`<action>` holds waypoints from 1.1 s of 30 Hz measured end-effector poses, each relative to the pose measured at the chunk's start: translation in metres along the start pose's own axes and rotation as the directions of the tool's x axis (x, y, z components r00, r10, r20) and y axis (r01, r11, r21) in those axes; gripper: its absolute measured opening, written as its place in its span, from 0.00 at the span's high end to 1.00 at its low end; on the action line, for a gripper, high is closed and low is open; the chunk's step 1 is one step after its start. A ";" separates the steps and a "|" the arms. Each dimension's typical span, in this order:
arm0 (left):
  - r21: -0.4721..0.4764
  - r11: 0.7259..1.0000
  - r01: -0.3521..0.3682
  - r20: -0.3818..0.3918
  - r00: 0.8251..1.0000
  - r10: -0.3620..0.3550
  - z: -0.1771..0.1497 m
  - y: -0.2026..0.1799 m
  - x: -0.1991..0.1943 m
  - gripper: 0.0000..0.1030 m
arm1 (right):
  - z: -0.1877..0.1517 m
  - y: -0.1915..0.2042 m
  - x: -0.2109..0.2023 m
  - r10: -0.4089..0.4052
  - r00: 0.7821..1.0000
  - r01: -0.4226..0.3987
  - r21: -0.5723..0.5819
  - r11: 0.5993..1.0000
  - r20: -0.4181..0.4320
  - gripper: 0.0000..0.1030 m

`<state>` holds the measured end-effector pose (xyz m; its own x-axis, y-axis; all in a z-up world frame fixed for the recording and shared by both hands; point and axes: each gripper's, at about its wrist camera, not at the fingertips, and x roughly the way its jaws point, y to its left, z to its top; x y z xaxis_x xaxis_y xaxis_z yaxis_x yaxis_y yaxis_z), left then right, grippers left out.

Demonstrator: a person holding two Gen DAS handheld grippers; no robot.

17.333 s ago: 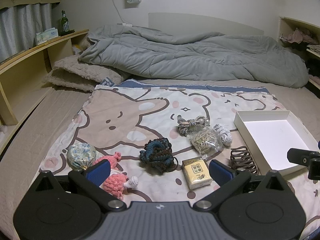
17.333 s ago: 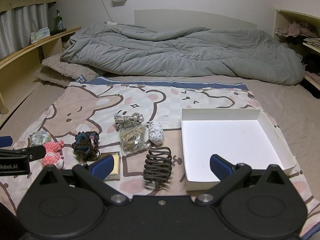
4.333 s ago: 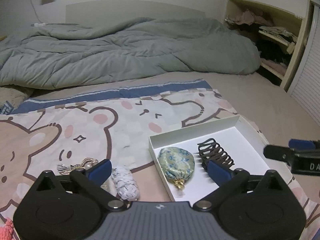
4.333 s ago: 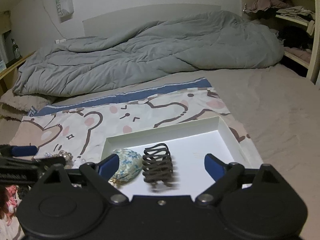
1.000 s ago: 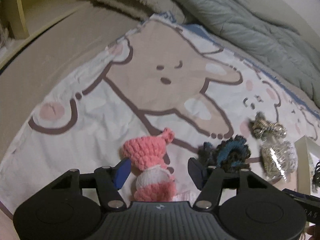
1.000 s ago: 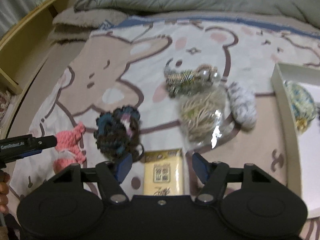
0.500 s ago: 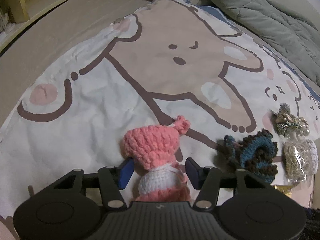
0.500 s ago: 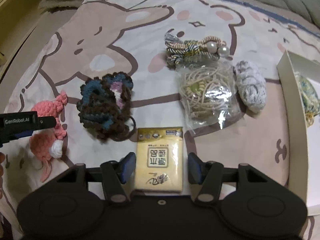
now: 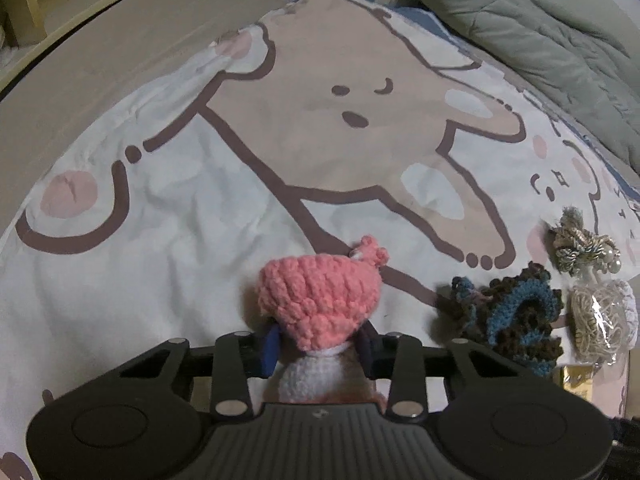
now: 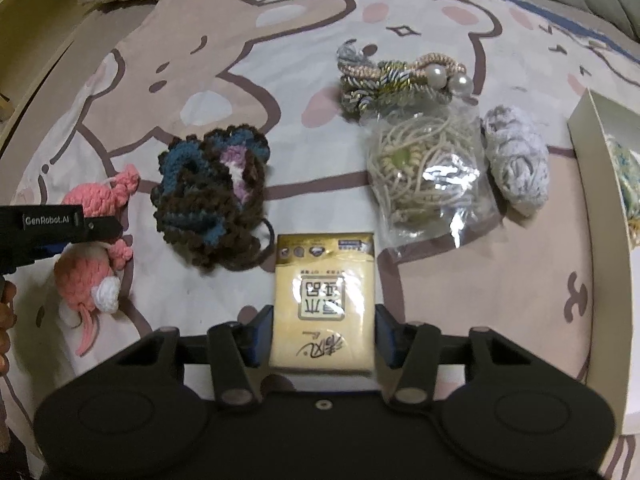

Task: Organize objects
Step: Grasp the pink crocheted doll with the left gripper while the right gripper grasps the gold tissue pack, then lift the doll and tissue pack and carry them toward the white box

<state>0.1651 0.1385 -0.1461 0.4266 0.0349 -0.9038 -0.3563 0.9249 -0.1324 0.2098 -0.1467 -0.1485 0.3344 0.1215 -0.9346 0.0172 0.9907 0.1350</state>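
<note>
My left gripper (image 9: 320, 350) is shut on the pink and white crochet toy (image 9: 316, 300), which lies on the bear-print blanket; the toy (image 10: 94, 240) and a left finger (image 10: 52, 222) also show at the left of the right wrist view. My right gripper (image 10: 324, 334) is shut on the yellow tissue pack (image 10: 324, 296), its blue pads against both sides. Beyond lie a blue-brown crochet scrunchie (image 10: 212, 196), a bag of elastic bands (image 10: 428, 176), braided pearl hair ties (image 10: 400, 78) and a grey knitted scrunchie (image 10: 516, 164).
The white box (image 10: 600, 208) stands at the right edge with a floral pouch (image 10: 628, 184) inside. A grey duvet (image 9: 540, 28) is heaped at the far side. A wooden shelf edge (image 9: 28, 4) runs along the left of the bed.
Both grippers have closed in from half open: the left onto the pink crochet toy, the right onto the tissue pack. Both moved slightly forward and down.
</note>
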 end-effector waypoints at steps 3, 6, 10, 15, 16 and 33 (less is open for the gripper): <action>0.002 1.000 0.006 0.026 1.000 -0.006 0.001 0.001 -0.009 0.63 | 0.003 -0.003 -0.009 -0.007 0.999 0.007 -0.002 1.000 0.043 0.49; -0.010 1.000 0.021 0.043 0.999 -0.021 0.005 0.004 -0.017 0.64 | 0.006 -0.007 -0.020 0.005 0.996 -0.006 0.008 1.000 0.085 0.49; -0.010 0.999 0.037 0.077 0.996 -0.037 0.008 0.004 -0.031 0.64 | 0.010 -0.012 -0.035 0.015 0.990 -0.017 0.011 1.000 0.142 0.49; 0.012 0.998 0.056 0.124 0.991 -0.057 0.012 0.000 -0.051 0.64 | 0.011 -0.014 -0.053 0.017 0.978 -0.019 0.006 1.000 0.207 0.49; 0.020 0.998 0.059 0.135 0.989 -0.061 0.012 -0.002 -0.055 0.64 | 0.011 -0.015 -0.056 0.017 0.975 -0.019 0.005 1.000 0.220 0.49; 0.171 0.978 0.117 0.260 0.952 -0.159 0.011 -0.046 -0.114 0.64 | 0.012 -0.020 -0.098 0.021 0.925 -0.006 -0.041 0.999 0.379 0.49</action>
<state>0.1422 0.0961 -0.0323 0.6791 -0.0152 -0.7338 -0.1570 0.9736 -0.1655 0.1877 -0.1794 -0.0555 0.6668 0.1101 -0.7370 -0.0234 0.9916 0.1269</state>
